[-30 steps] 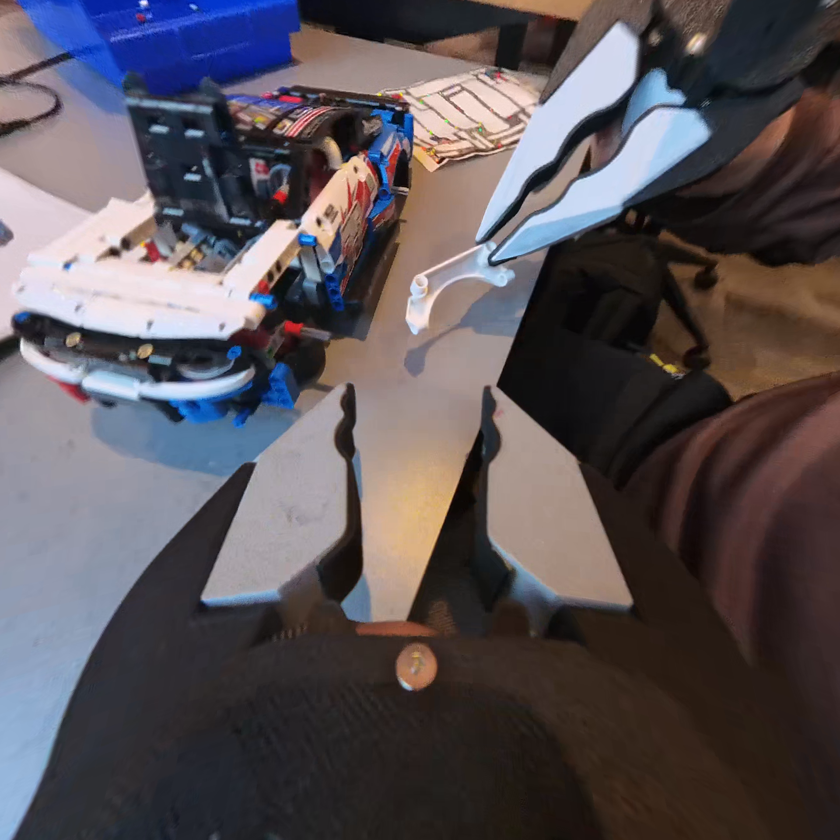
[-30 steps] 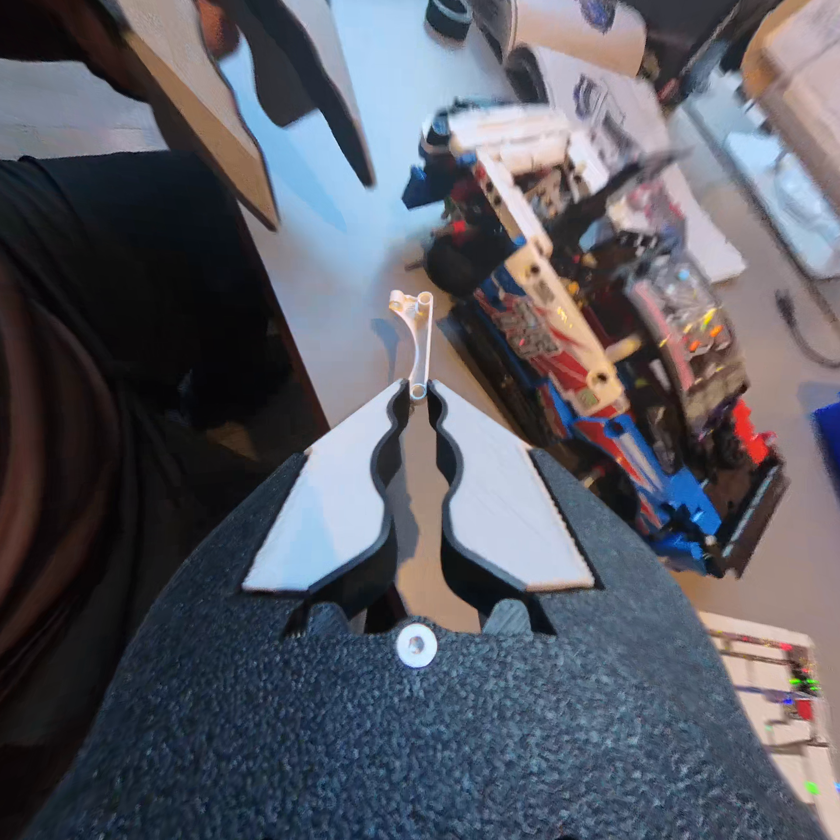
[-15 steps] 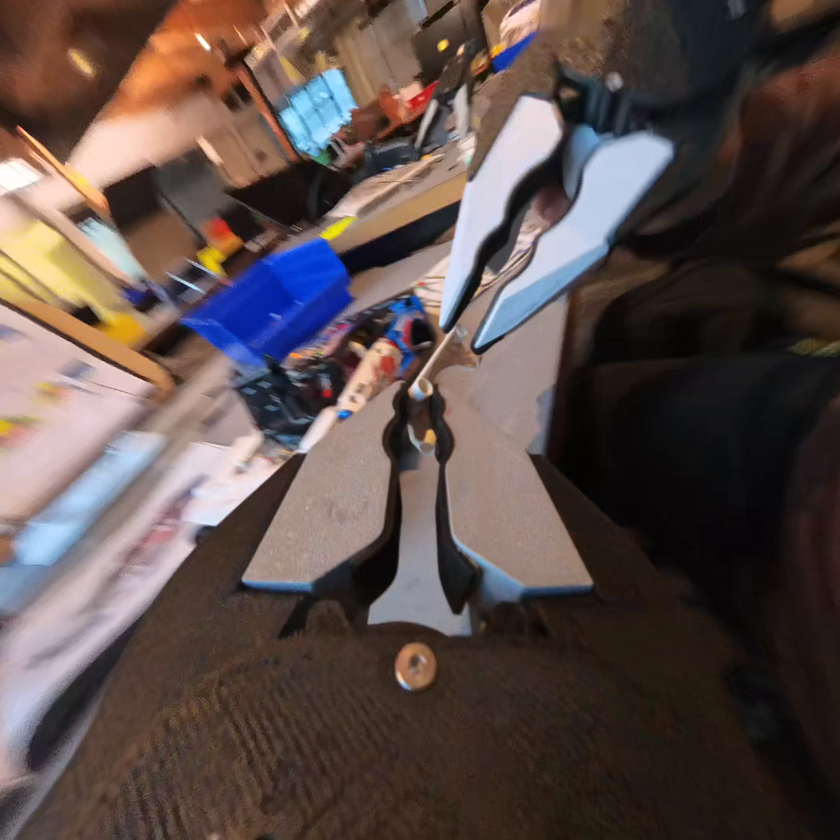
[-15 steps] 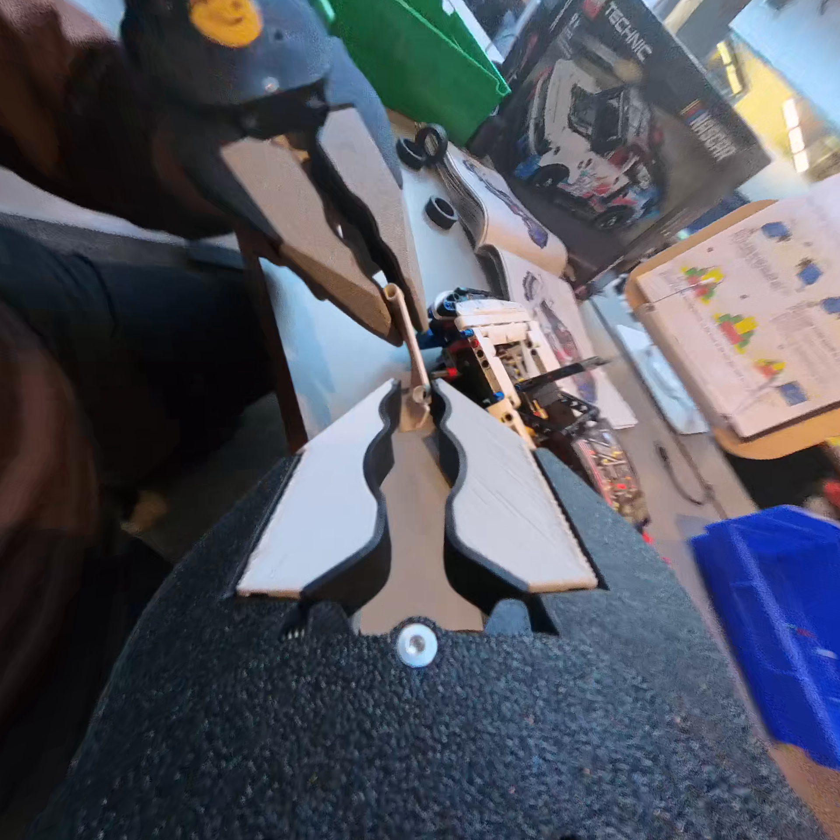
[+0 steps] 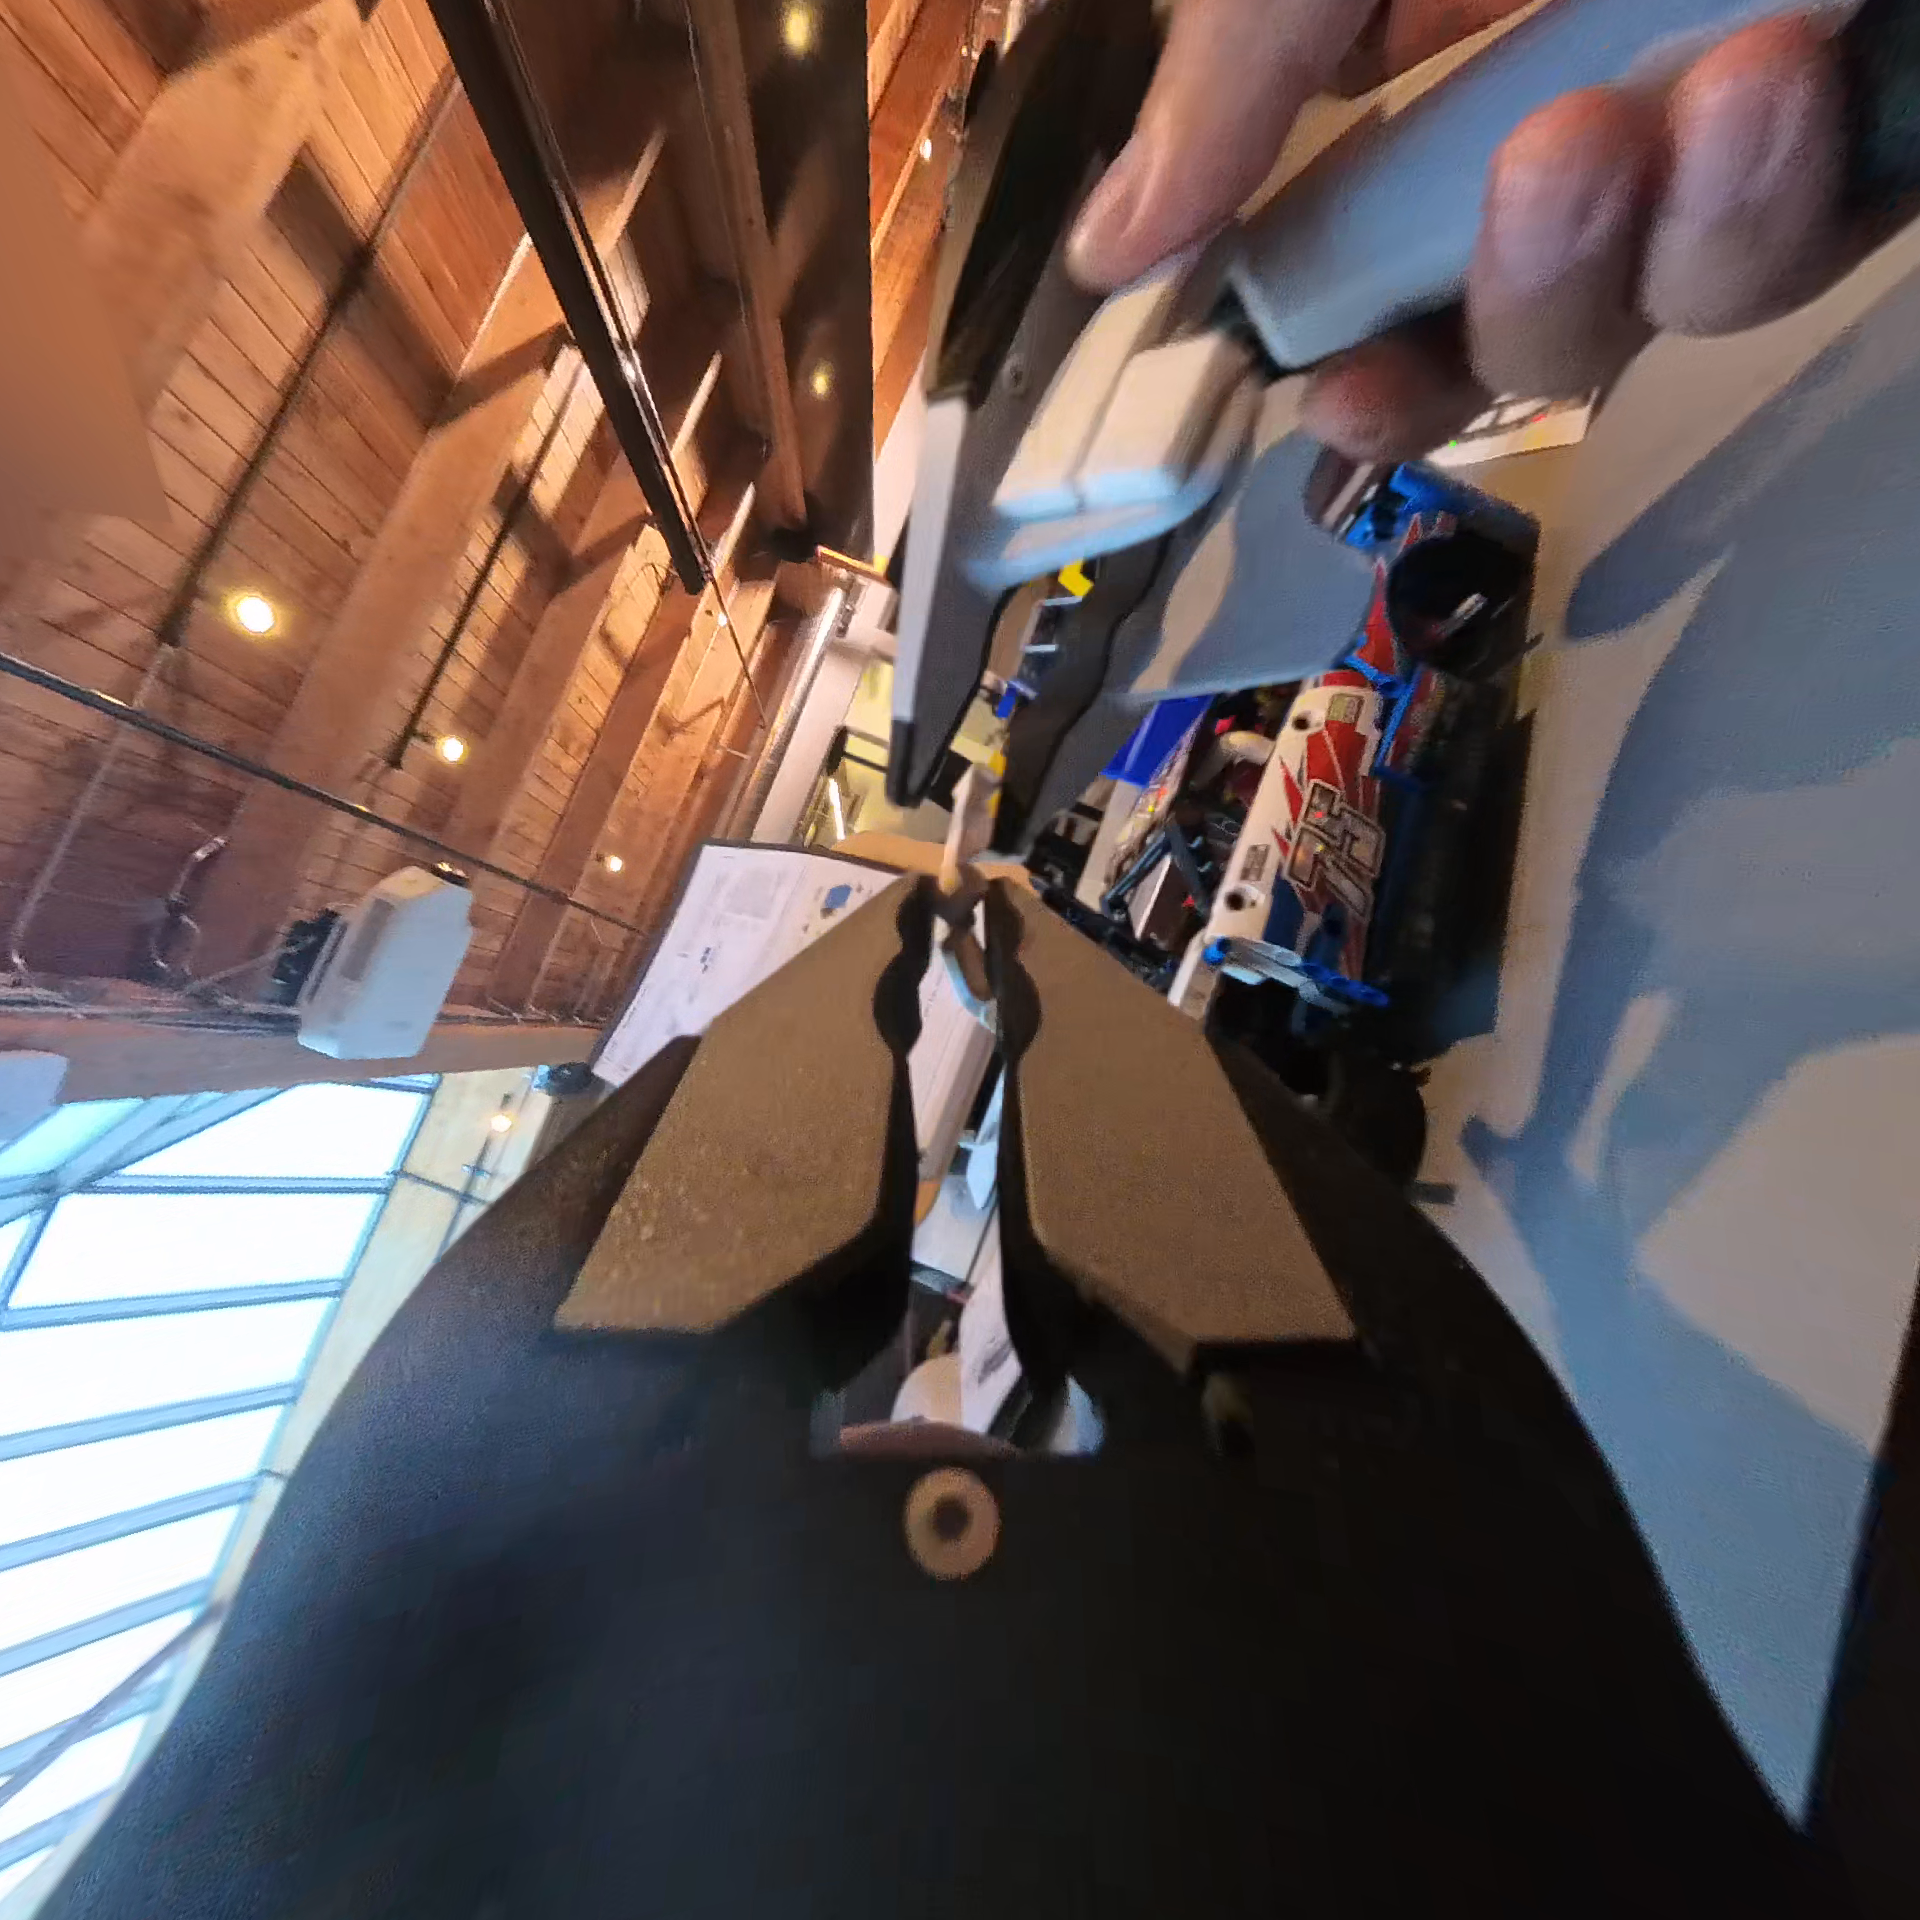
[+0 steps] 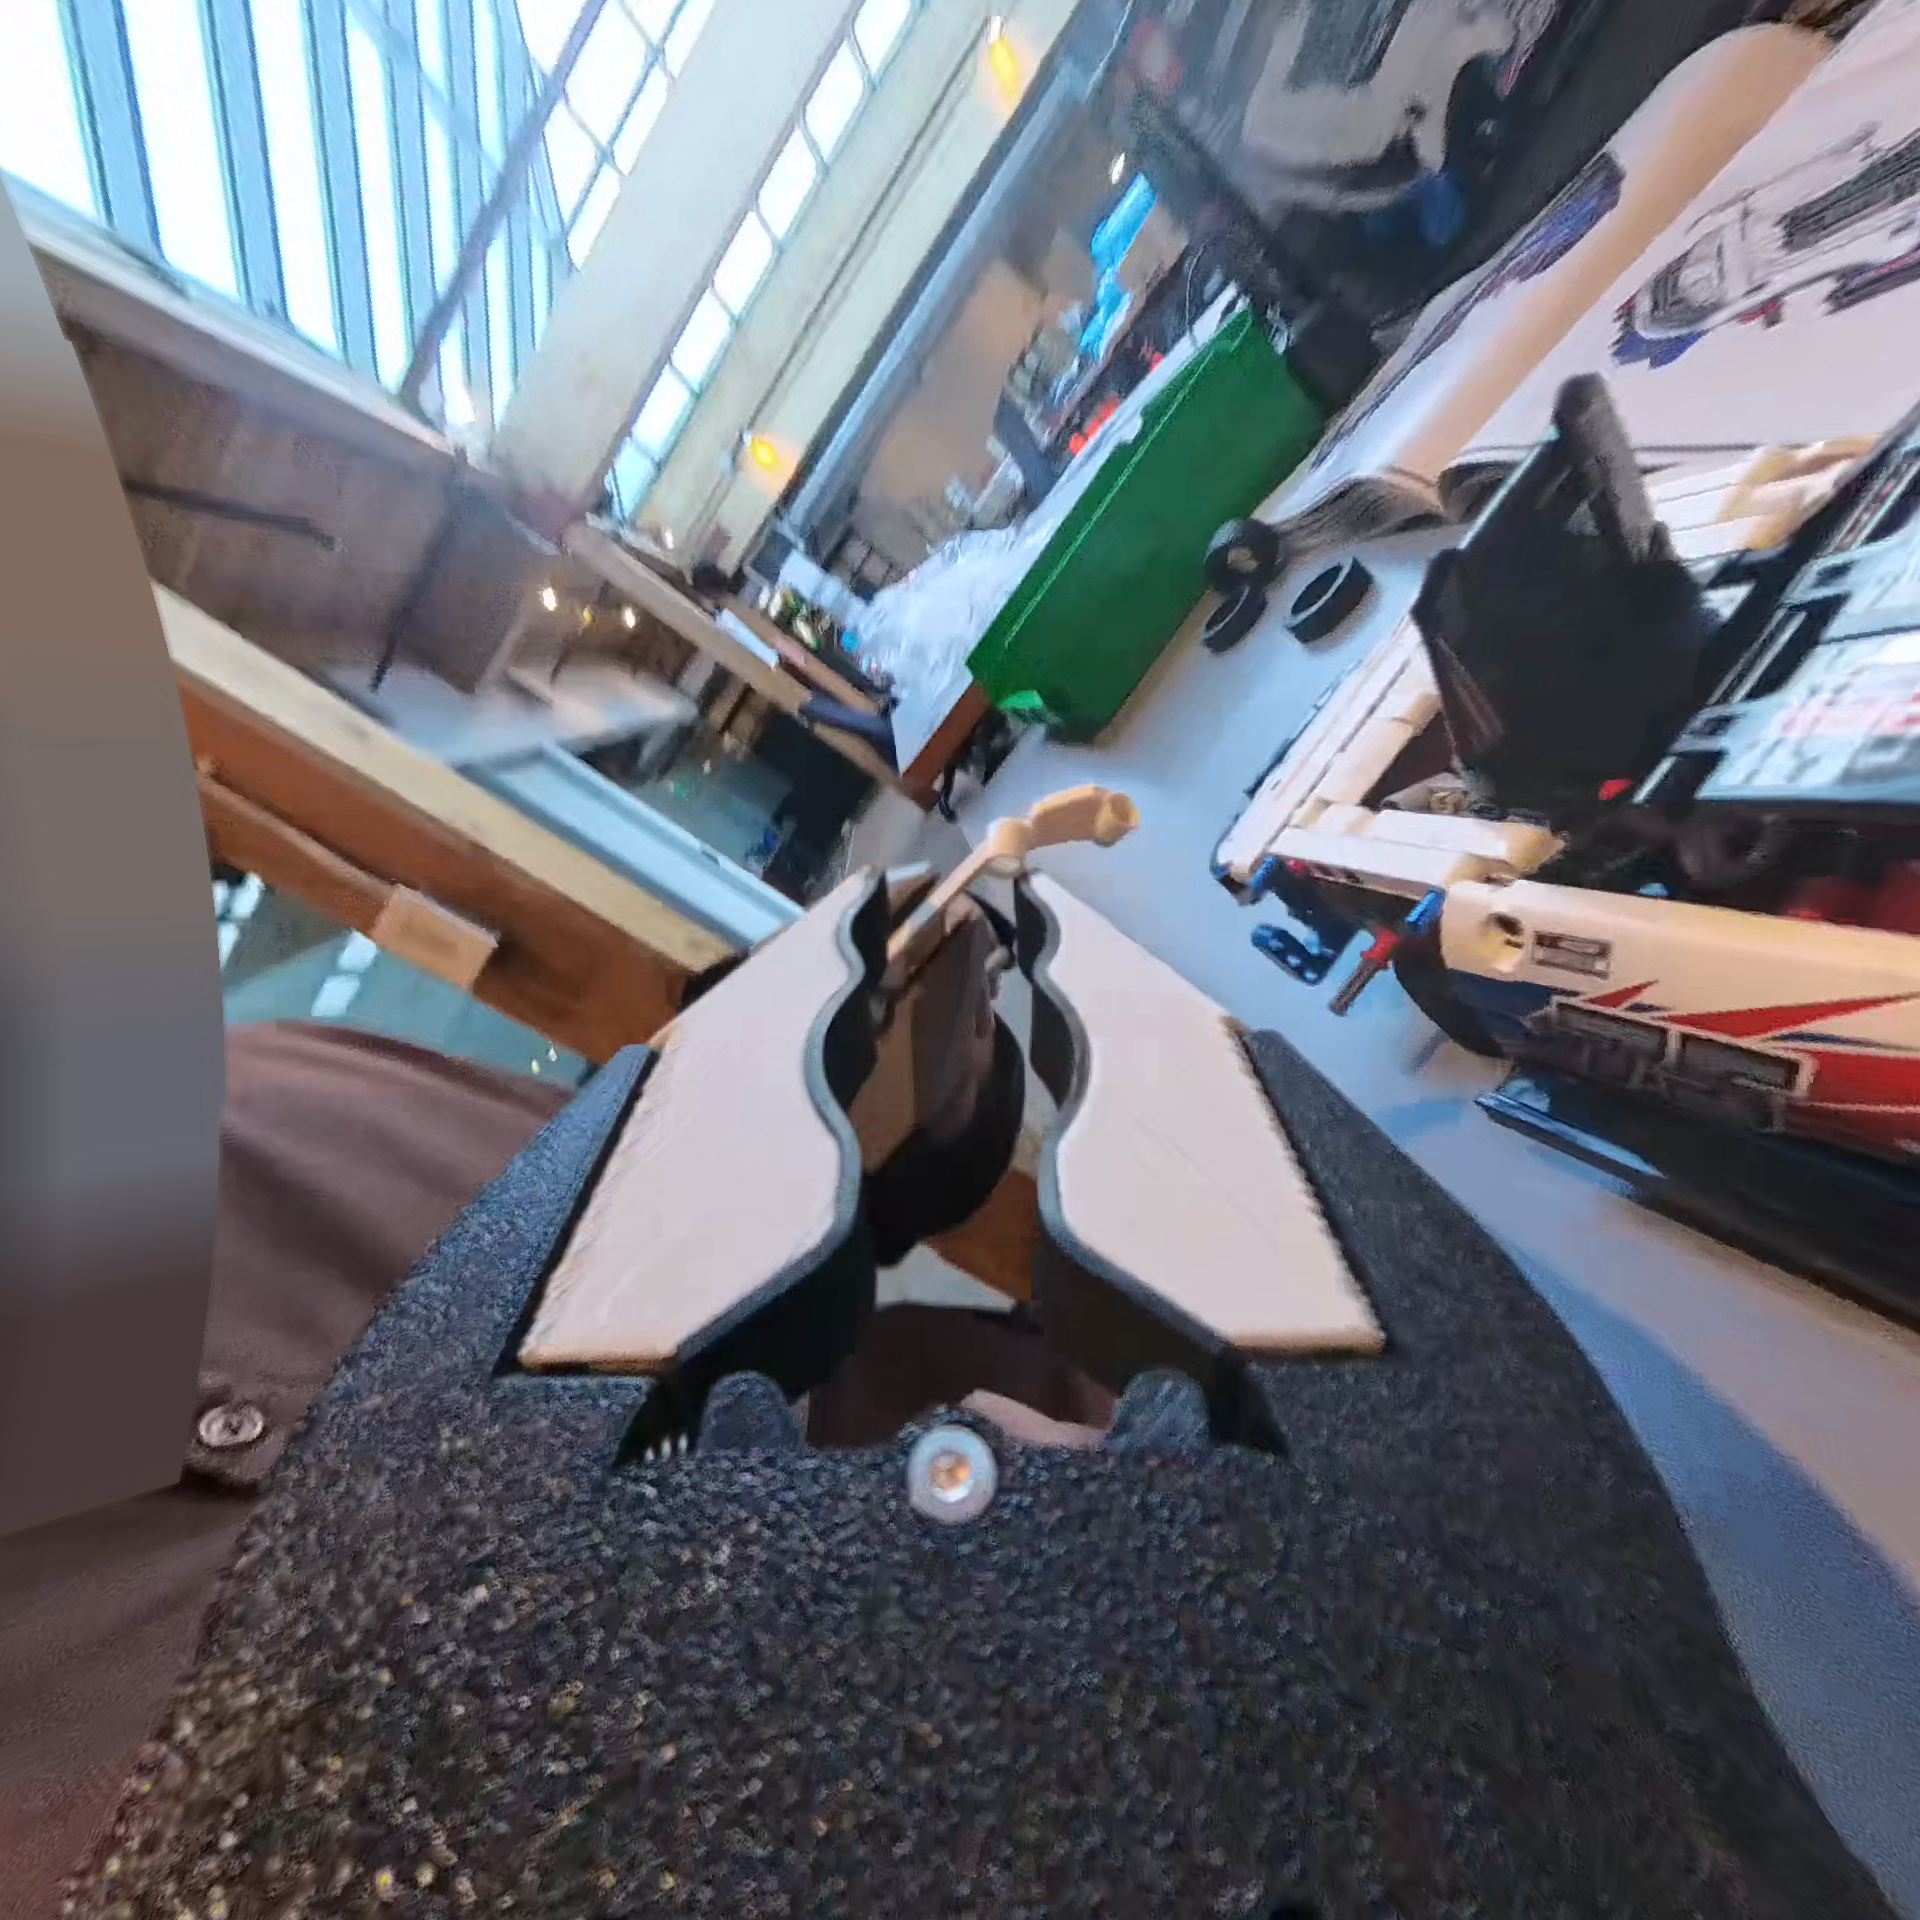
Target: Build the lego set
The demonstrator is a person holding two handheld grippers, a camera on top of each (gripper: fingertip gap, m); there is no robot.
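Two grippers meet on one curved white lego arch piece (image 6: 1049, 831), held up off the grey table (image 6: 1174, 748): left gripper (image 5: 961, 894) clamped on one end, right gripper (image 6: 951, 883) clamped on the other. Partly built white/blue/red lego race car (image 6: 1621, 935) w/ printed stickers sits on table nearby; sticker writing is blurred.

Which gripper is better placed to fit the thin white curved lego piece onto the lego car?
Right, probably. The right gripper pinches the thin white curved lego piece, its connector end free and near the white, red and blue lego car. Whether the left gripper grips it is unclear.
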